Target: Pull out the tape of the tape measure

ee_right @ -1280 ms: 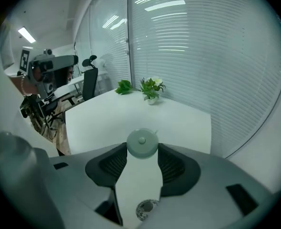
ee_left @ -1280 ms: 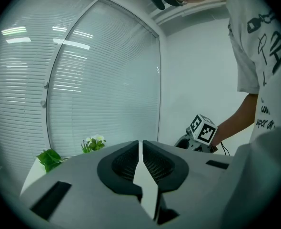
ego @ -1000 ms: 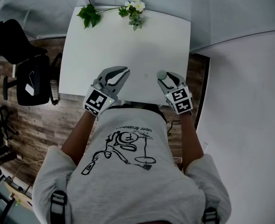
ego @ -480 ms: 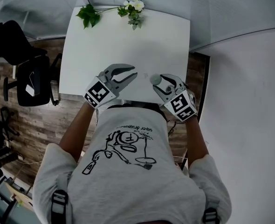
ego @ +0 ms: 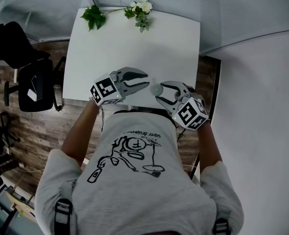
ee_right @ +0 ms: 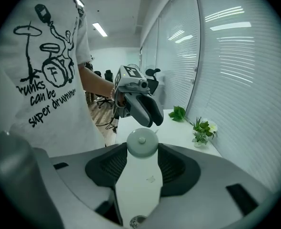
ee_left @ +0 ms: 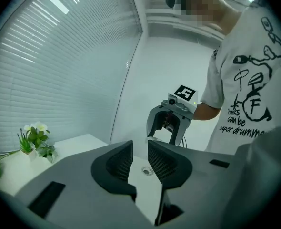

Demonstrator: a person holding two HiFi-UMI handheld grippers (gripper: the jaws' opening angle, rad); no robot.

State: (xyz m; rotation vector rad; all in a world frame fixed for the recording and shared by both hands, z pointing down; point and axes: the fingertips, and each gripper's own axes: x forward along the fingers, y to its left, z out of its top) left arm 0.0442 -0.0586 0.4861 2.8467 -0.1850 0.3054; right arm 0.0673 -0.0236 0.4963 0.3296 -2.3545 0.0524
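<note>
Fingers of the right gripper (ee_right: 141,150) clamp the round tape measure (ee_right: 142,141) above the near edge of the desk (ego: 134,48). The left gripper (ee_left: 139,148), fingers narrowly apart and empty, hovers just beside it. Next, it should pinch the tape's tip, which is too small to spot.

Tape measure (ego: 156,88) above table (ego: 134,43), flowers (ego: 140,8) at far edge

The desk (ego: 134,38) is showing a smooth, matt white top. The tape measure (ee_right: 142,141) is looking like pale, smooth plastic with a soft sheen. The right hand-held gripper (ee_right: 142,150) is presenting matt grey plastic shells and dark, ribbed pads (ee_right: 170,165); the left hand-held gripper (ee_left: 139,148) is looking the same. At the left, the floor (ego: 41,126) is showing brown wood planks. The person's shirt (ego: 134,190) is appearing as soft grey cloth.
</note>
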